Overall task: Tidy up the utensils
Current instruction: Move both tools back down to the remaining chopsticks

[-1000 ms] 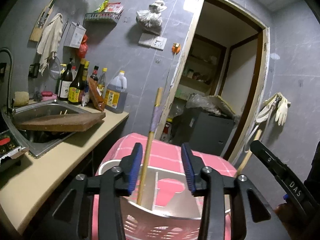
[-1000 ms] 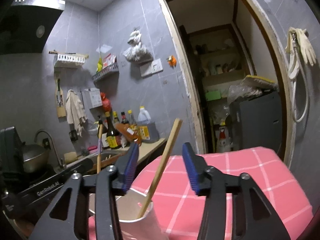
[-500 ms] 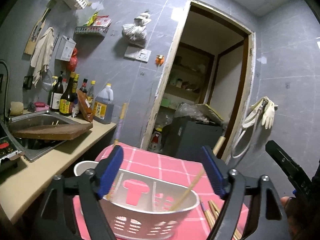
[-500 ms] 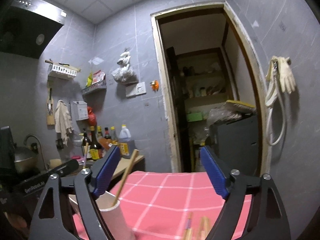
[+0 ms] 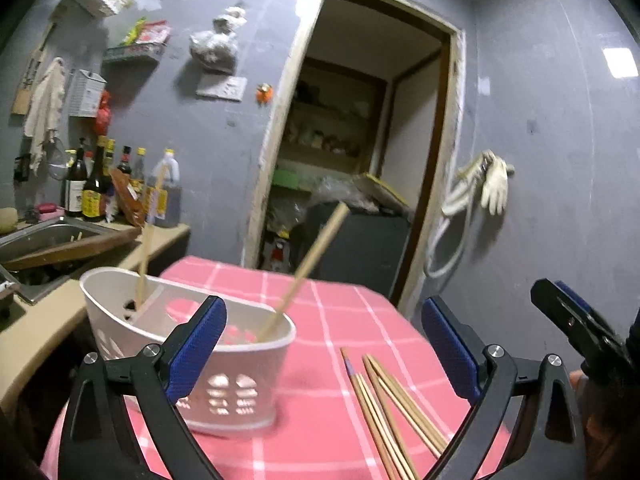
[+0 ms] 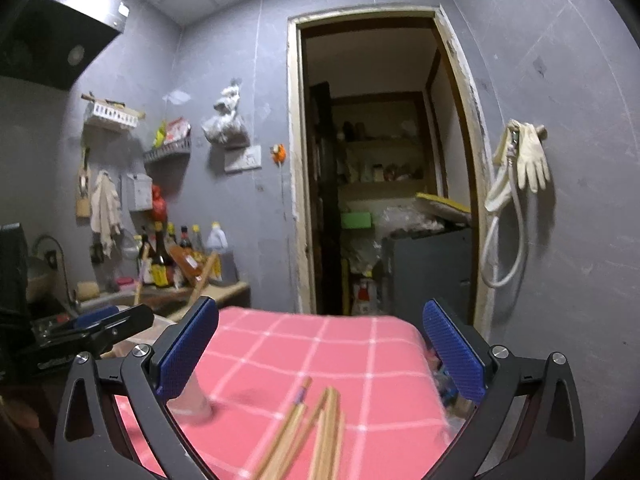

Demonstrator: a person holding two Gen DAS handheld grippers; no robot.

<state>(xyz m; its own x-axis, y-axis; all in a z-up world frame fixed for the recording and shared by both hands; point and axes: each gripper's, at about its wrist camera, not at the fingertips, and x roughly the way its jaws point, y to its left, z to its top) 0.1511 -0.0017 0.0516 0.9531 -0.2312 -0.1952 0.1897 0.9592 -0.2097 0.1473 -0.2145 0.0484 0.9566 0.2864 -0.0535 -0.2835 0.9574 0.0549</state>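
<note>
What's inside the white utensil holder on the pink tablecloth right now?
Two chopsticks stand in the white utensil holder: one in its far-left section, one leaning at the near-right end. Their lower ends and the holder's bottom are hidden by its walls.

Two chopsticks (image 5: 316, 264) lean in white holder (image 5: 224, 364); wooden bundle (image 5: 392, 408) lies beside.

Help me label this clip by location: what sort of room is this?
Most likely a small home kitchen: a steel sink set in the counter, sauce and oil bottles beside it, a range hood overhead, and a pantry doorway behind the table.
</note>
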